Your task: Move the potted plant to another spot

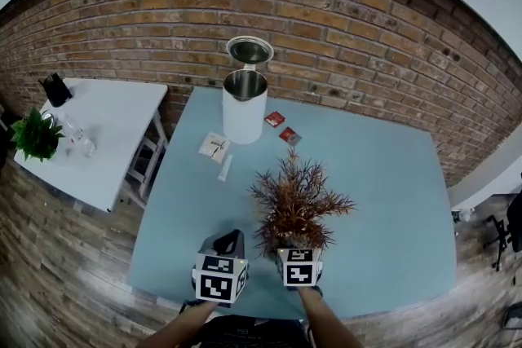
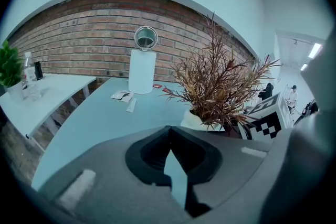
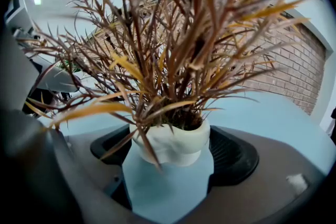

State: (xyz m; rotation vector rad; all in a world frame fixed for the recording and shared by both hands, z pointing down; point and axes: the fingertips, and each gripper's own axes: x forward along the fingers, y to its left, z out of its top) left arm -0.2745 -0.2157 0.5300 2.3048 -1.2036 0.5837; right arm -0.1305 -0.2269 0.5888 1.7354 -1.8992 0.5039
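Table (image 1: 391, 200) with potted plant (image 1: 295, 204) near front edge, bin (image 1: 245, 106) behind, packets (image 1: 289, 136) between

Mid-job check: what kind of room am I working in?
Probably an office or lab-style workroom: a bare brick wall, a light blue table beside a white side table, and what looks like an office chair at the right edge.

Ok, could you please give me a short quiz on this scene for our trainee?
1. True or false: the lid of the bin is shut.
2. Whose jaws flank the pot? A left hand-held gripper; B right hand-held gripper; C neither.
3. Fill in: the leaves of the plant are ___, not green.
Key: 1 false; 2 B; 3 brown.
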